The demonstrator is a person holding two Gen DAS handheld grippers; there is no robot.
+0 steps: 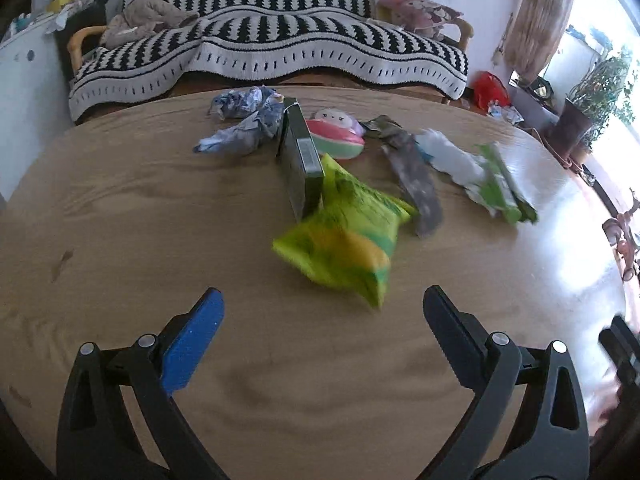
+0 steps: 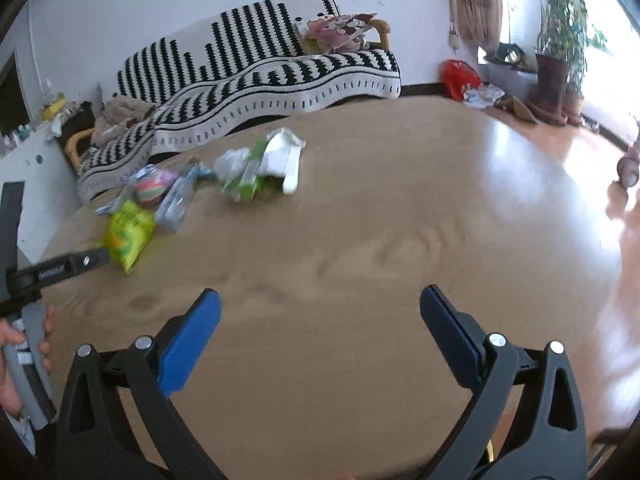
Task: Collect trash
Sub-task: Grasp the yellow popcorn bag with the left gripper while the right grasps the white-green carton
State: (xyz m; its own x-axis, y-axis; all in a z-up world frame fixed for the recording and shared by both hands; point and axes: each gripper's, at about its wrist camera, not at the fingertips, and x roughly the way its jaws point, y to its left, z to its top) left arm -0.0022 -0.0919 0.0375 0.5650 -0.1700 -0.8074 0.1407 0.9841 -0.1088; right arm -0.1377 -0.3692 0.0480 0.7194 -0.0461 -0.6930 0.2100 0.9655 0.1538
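Trash lies on a round wooden table. In the left wrist view a yellow-green snack bag lies just ahead of my open, empty left gripper. Behind it are a dark green box, crumpled blue-white paper, a grey wrapper, and a white and green wrapper. In the right wrist view my right gripper is open and empty over bare table. The snack bag and the white-green wrapper lie far to its left.
A pink and green plush toy sits among the trash. A sofa with a black-and-white blanket stands behind the table. A red bag and potted plants are on the floor at the right. The left gripper's handle shows at the right view's left edge.
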